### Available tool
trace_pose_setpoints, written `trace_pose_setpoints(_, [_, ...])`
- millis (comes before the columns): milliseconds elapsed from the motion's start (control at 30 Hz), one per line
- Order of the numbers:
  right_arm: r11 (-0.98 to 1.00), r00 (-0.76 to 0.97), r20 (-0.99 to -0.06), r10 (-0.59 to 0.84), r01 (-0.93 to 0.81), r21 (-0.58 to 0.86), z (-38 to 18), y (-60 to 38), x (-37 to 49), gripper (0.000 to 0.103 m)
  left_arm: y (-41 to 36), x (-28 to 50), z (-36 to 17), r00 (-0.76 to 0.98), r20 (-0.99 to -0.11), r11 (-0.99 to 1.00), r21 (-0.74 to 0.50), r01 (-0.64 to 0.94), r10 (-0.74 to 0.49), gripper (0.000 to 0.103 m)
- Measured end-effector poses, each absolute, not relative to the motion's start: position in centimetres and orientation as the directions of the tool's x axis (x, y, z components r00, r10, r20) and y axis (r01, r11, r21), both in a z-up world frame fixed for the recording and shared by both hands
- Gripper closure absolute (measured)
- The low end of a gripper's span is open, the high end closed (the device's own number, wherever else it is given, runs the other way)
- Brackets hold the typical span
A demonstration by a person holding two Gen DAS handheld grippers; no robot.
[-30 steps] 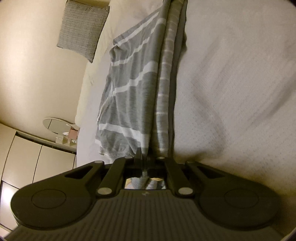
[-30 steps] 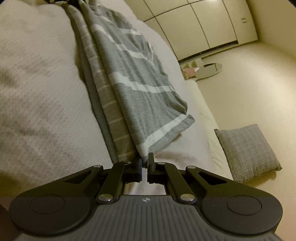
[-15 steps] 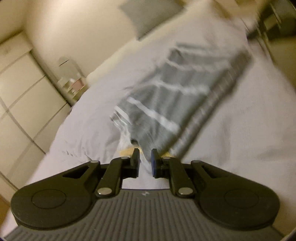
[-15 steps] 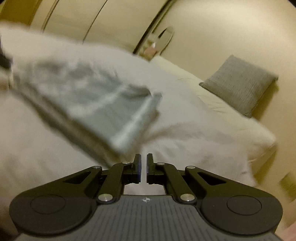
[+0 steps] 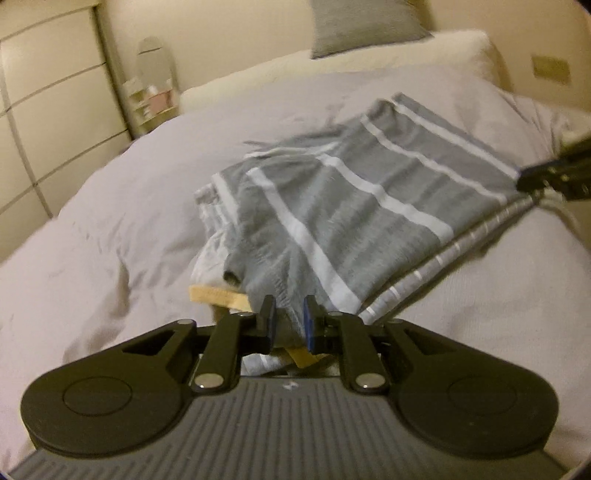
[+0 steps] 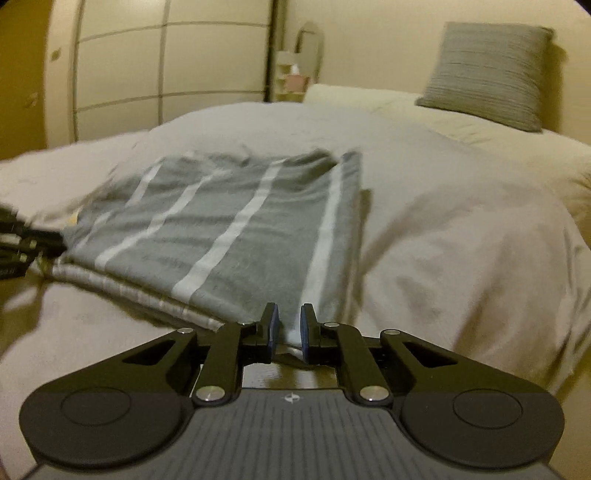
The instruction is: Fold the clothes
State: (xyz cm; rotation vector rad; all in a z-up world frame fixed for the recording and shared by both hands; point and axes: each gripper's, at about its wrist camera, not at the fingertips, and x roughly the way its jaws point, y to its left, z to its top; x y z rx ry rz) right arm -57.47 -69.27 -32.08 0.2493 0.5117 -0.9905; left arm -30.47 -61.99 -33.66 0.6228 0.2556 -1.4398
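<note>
— What is shown in the left wrist view?

— A grey garment with white stripes [image 5: 354, 218] is seen lying folded on a pale bedspread [image 5: 110, 229]. The left gripper [image 5: 289, 319] is held at the garment's near corner, its jaws parted by a narrow gap with grey cloth seen between the blue pads; whether the cloth is pinched cannot be told. A tan strip [image 5: 218, 297] is visible just beside the left finger, under the cloth. The right gripper [image 5: 554, 177] is seen at the far right edge, touching the garment's other corner. A grey cushion [image 5: 365, 26] is propped at the head of the bed, and a small mirror [image 5: 153, 62] stands by the drawers [image 5: 48, 110].

— And in the right wrist view?

— The same garment [image 6: 229, 229] is seen spread flat on the bedspread [image 6: 461, 240], stripes running away from the camera. The right gripper [image 6: 286, 326] is placed at the near edge, jaws slightly apart, a fold of cloth lying between them; a firm grip cannot be confirmed. The left gripper [image 6: 26, 247] is partly visible at the left edge, against the garment's far corner. The cushion [image 6: 487, 74] is seen at upper right.
</note>
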Motion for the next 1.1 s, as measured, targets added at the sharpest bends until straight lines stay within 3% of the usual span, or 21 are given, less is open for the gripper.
trace_pose_setpoints(67, [0.498, 0.443, -0.502, -0.743, 0.867, 0.026, -31.2, -68.3, -58.3, 0.076, -60.9, -30.4, -33.0, 0.157, -0.513, 0.055, 0.209, 0.976, -0.844, 0.067])
trace_pose_setpoints(233, [0.472, 0.478, -0.514, -0.713, 0.868, 0.152, -31.6, -64.6, -58.7, 0.067, -57.0, -31.4, -32.9, 0.146, -0.520, 0.119, 0.085, 0.989, -0.841, 0.051])
trace_pose_setpoints(533, [0.469, 0.477, -0.584, -0.657, 0.865, 0.179, -33.2, -63.2, -57.4, 0.063, -55.0, -33.1, -34.6, 0.165, -0.592, 0.152, 0.072, 0.986, -0.789, 0.053])
trace_pose_setpoints(600, [0.450, 0.473, -0.580, -0.663, 0.871, 0.195, -32.7, -62.9, -57.8, 0.056, -54.7, -33.1, -34.1, 0.160, -0.598, 0.160, 0.053, 0.986, -0.785, 0.051])
trace_pose_setpoints(700, [0.408, 0.464, -0.586, -0.664, 0.882, 0.235, -32.4, -62.3, -58.3, 0.041, -54.0, -33.3, -33.5, 0.156, -0.595, 0.183, 0.015, 0.983, -0.789, 0.024])
trace_pose_setpoints(767, [0.388, 0.460, -0.601, -0.653, 0.885, 0.256, -32.8, -62.2, -58.3, 0.034, -53.9, -33.4, -33.5, 0.154, -0.612, 0.204, -0.011, 0.979, -0.776, 0.020])
trace_pose_setpoints(867, [0.373, 0.452, -0.631, -0.631, 0.890, 0.264, -33.5, -62.4, -57.7, 0.032, -54.0, -33.9, -34.5, 0.180, -0.624, 0.225, 0.007, 0.974, -0.760, 0.011])
trace_pose_setpoints(967, [0.394, 0.441, -0.642, -0.627, 0.891, 0.227, -33.6, -62.3, -56.9, 0.025, -54.0, -34.4, -35.3, 0.212, -0.614, 0.240, 0.038, 0.970, -0.760, 0.005])
trace_pose_setpoints(1100, [0.406, 0.428, -0.652, -0.626, 0.892, 0.196, -33.9, -62.3, -56.3, 0.022, -54.0, -34.4, -35.2, 0.222, -0.621, 0.255, 0.037, 0.966, -0.752, 0.002])
